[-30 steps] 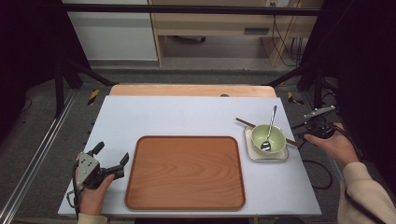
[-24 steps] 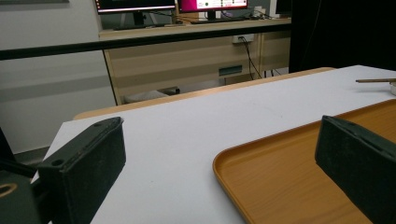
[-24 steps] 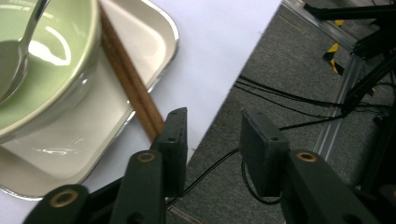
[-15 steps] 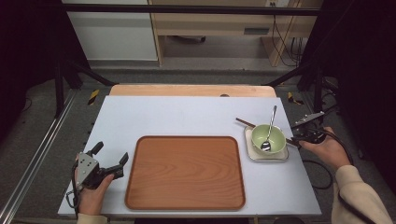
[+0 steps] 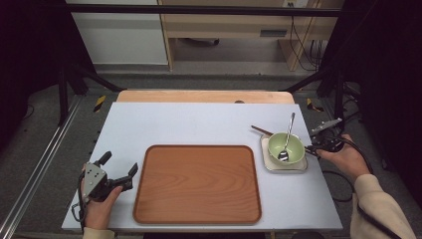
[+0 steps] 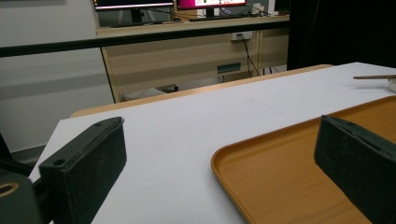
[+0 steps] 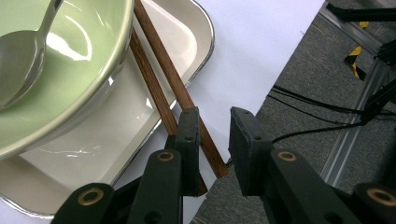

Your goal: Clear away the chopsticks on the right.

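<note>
My right claw (image 7: 212, 140) sits at the desk's right edge, jaws just closing around the chopsticks' (image 7: 161, 88) ends: one stick lies between the pads, the gap not yet pressed shut. The sticks rest across the white dish (image 7: 187, 42) under the green bowl (image 7: 70, 60) (spoon (image 7: 23, 60) inside). My left claw (image 5: 117, 174) hangs wide open, holding nothing, near the front-left corner beside the wooden tray (image 5: 199, 184).

A lab or office: a white desk (image 5: 199, 124) inside a metal frame (image 5: 199, 9), monitors (image 6: 168, 3) and cables (image 5: 303, 45) behind.
</note>
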`<action>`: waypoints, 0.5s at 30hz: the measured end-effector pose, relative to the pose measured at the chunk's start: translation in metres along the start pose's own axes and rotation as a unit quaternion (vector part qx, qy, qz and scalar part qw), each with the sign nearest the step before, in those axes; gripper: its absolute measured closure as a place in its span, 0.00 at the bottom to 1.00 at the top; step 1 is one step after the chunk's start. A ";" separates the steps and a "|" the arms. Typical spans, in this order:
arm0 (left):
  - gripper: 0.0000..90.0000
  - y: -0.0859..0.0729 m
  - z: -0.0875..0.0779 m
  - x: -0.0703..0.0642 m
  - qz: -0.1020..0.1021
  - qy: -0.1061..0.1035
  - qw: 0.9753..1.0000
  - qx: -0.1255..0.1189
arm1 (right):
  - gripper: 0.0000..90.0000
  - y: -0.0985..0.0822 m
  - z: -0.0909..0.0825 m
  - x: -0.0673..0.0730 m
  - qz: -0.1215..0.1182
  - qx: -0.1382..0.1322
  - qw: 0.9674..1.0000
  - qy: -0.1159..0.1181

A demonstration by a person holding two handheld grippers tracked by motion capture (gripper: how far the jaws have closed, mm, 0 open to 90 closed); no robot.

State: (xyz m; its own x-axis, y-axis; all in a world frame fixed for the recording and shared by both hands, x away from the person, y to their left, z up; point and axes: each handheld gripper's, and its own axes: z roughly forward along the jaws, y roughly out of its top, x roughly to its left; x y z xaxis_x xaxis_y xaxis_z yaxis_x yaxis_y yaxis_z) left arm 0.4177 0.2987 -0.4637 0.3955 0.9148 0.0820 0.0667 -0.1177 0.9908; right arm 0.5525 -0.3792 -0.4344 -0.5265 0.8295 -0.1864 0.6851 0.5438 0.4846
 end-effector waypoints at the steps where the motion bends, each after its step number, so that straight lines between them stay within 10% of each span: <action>1: 0.02 0.000 0.000 0.000 0.000 0.000 1.000 0.000 | 0.82 0.001 0.000 0.000 -0.002 0.002 1.000 0.001; 15: 0.02 0.002 -0.001 -0.002 0.003 -0.003 1.000 -0.002 | 0.80 0.005 0.004 -0.001 -0.013 0.015 1.000 0.009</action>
State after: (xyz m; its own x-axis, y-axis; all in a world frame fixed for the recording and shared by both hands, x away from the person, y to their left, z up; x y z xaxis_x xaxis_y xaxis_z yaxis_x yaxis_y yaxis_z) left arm 0.4165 0.2974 -0.4619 0.4010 0.9118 0.0883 0.0611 -0.1228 0.9906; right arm 0.5585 -0.3768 -0.4352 -0.5535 0.8125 -0.1833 0.6850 0.5692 0.4547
